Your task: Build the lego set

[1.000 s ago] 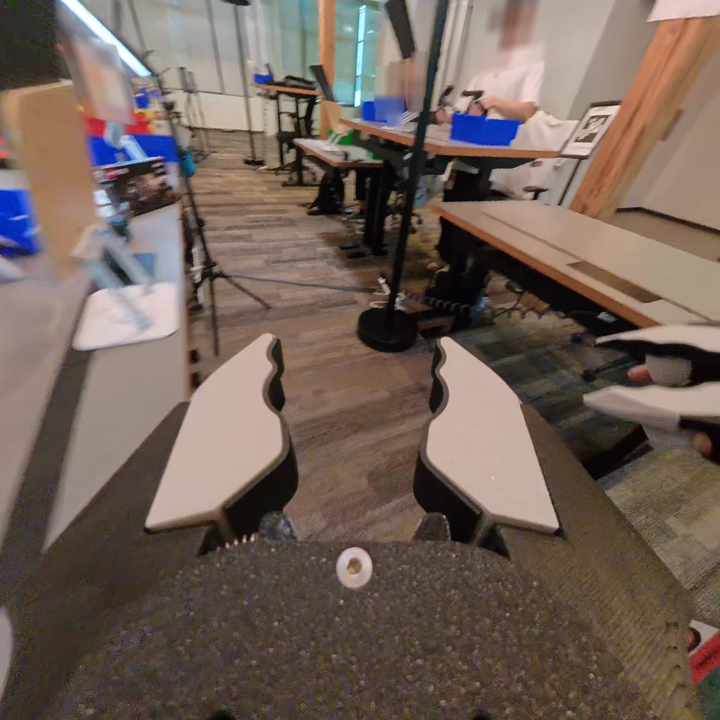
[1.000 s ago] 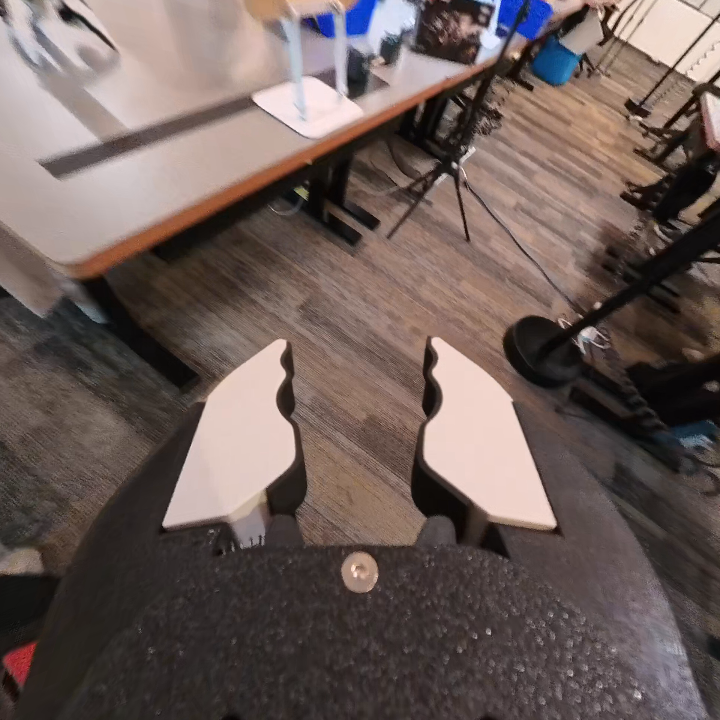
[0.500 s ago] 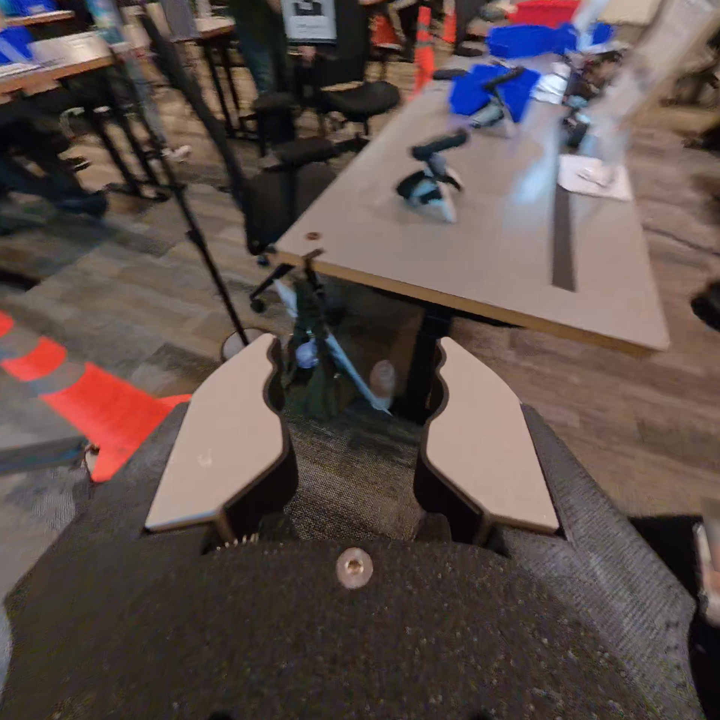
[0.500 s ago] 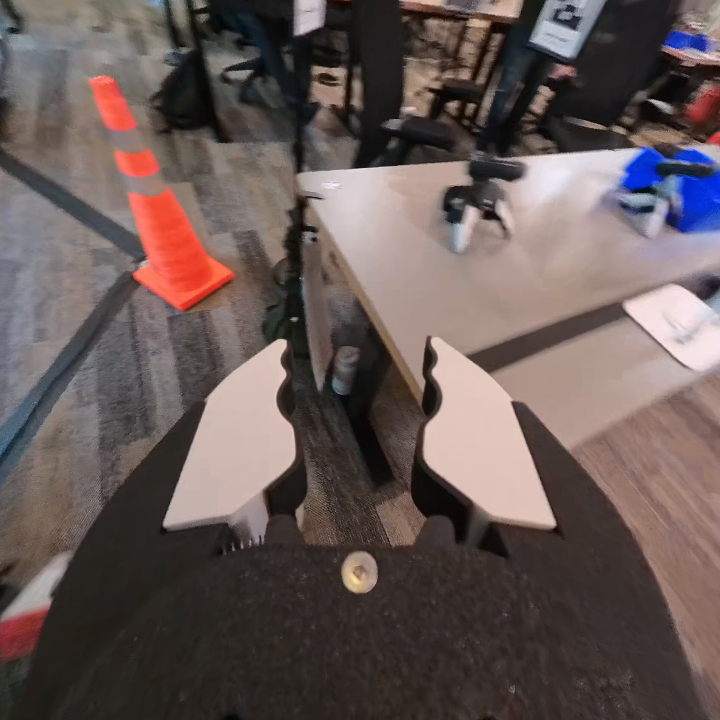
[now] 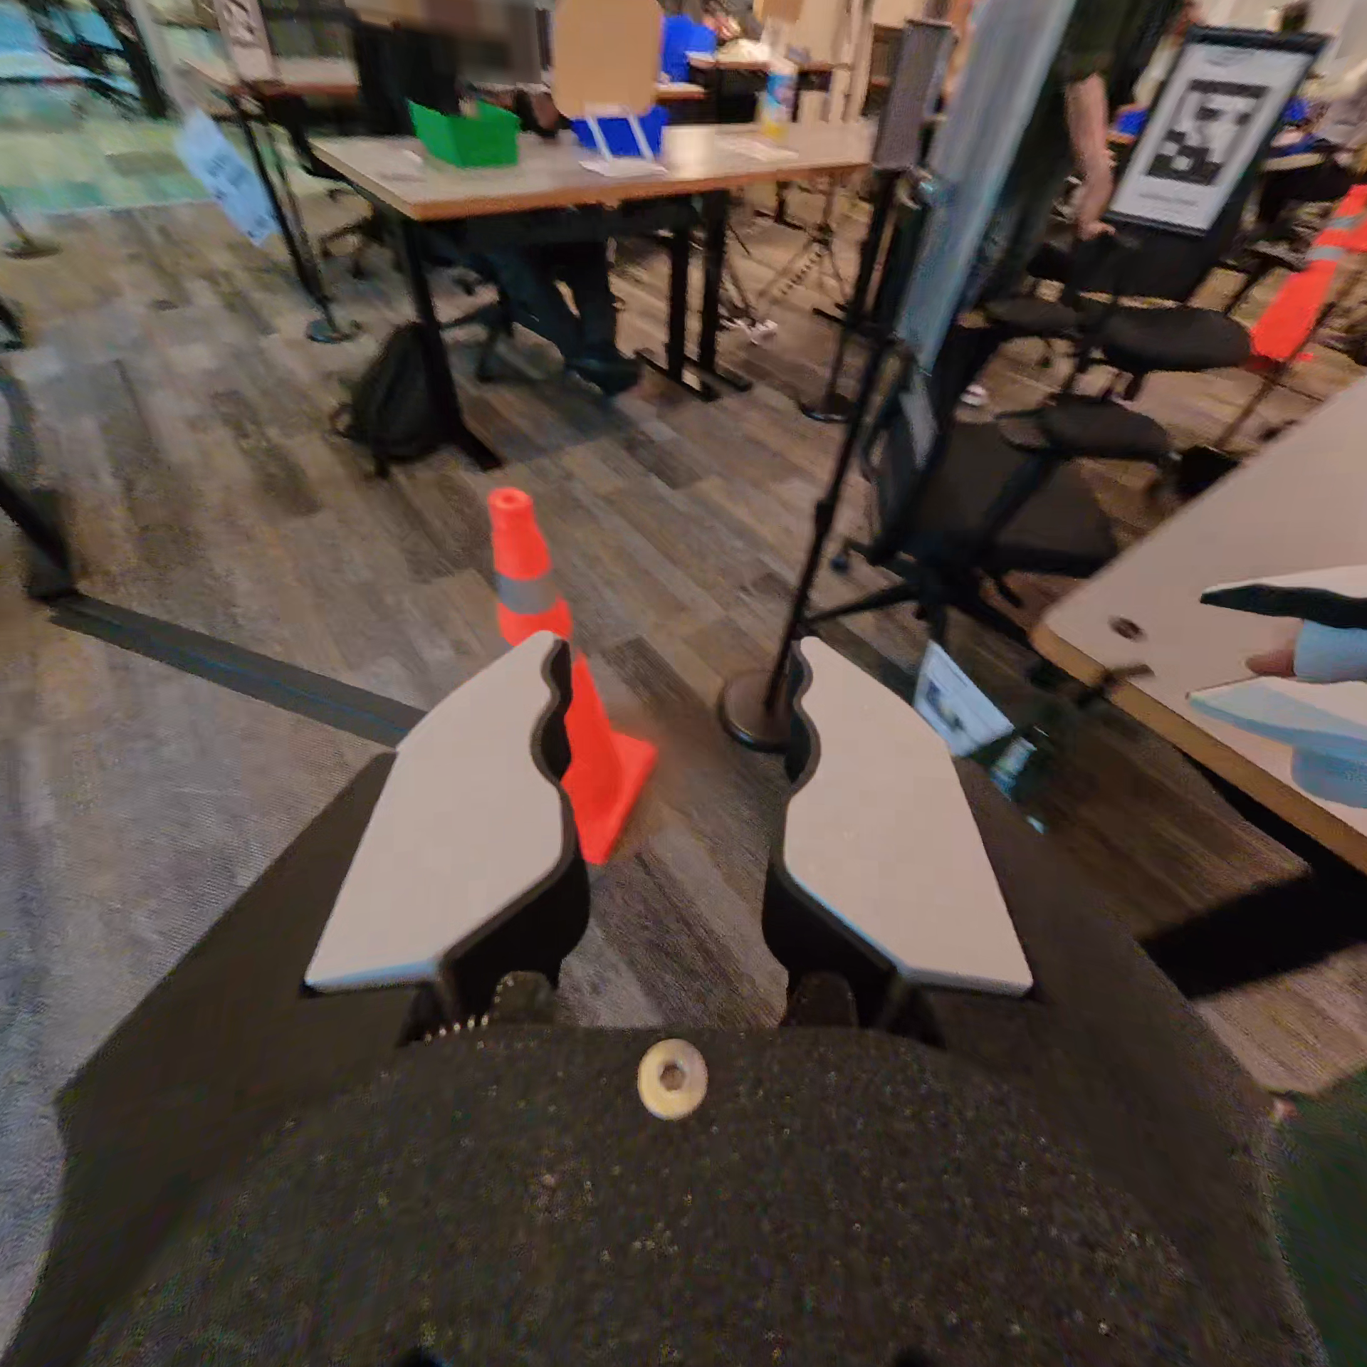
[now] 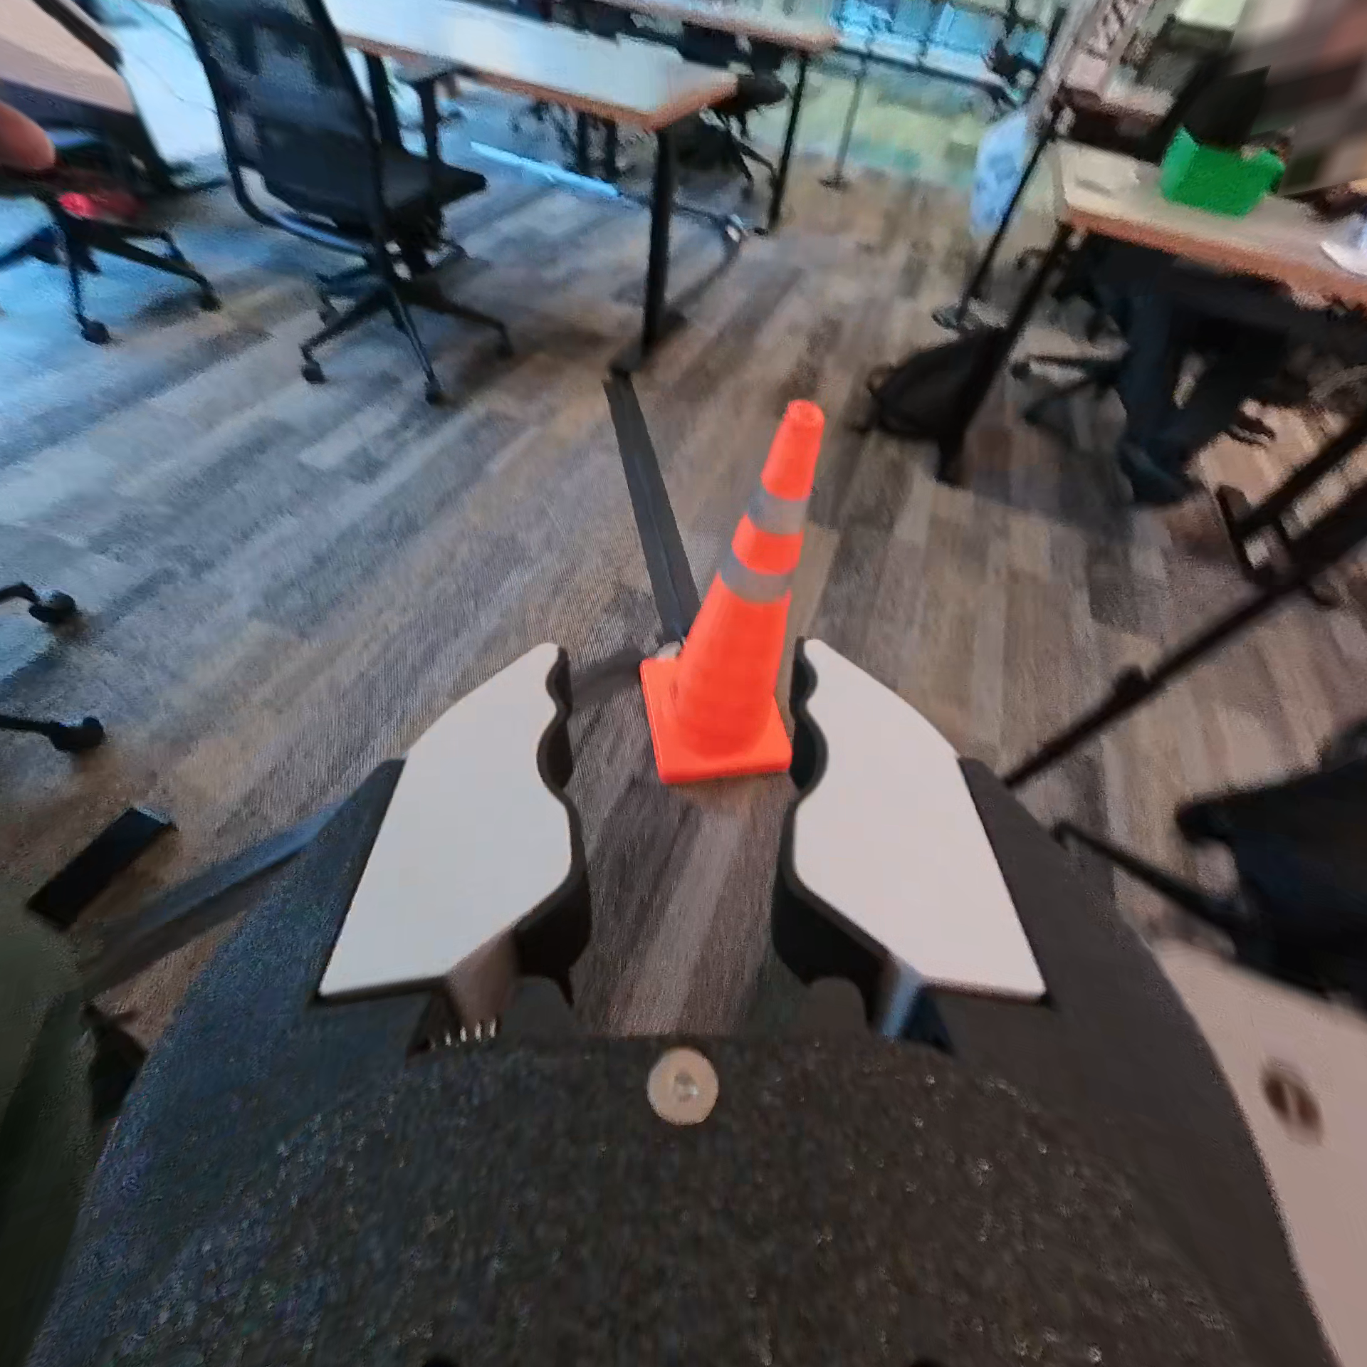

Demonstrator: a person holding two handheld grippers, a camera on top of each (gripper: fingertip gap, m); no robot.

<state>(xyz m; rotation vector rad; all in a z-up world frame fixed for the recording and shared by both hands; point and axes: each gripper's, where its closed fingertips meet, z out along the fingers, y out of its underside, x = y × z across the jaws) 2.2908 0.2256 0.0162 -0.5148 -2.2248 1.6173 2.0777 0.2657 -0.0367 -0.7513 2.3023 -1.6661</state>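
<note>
Both cameras have swung round since half a second ago: that tabletop with the parked gripper is gone and now an orange traffic cone (image 5: 584, 740) sits on the floor dead ahead of both. My left gripper (image 5: 677, 669) has its fingers spread wide, holding nothing; same with the right gripper (image 6: 679, 669). No lego set anywhere near the cone, so I can't say where it is. My guess is the bricks will be light, stiff and a bit slick, so I'd pinch them across flat sides, not the studs.
</note>
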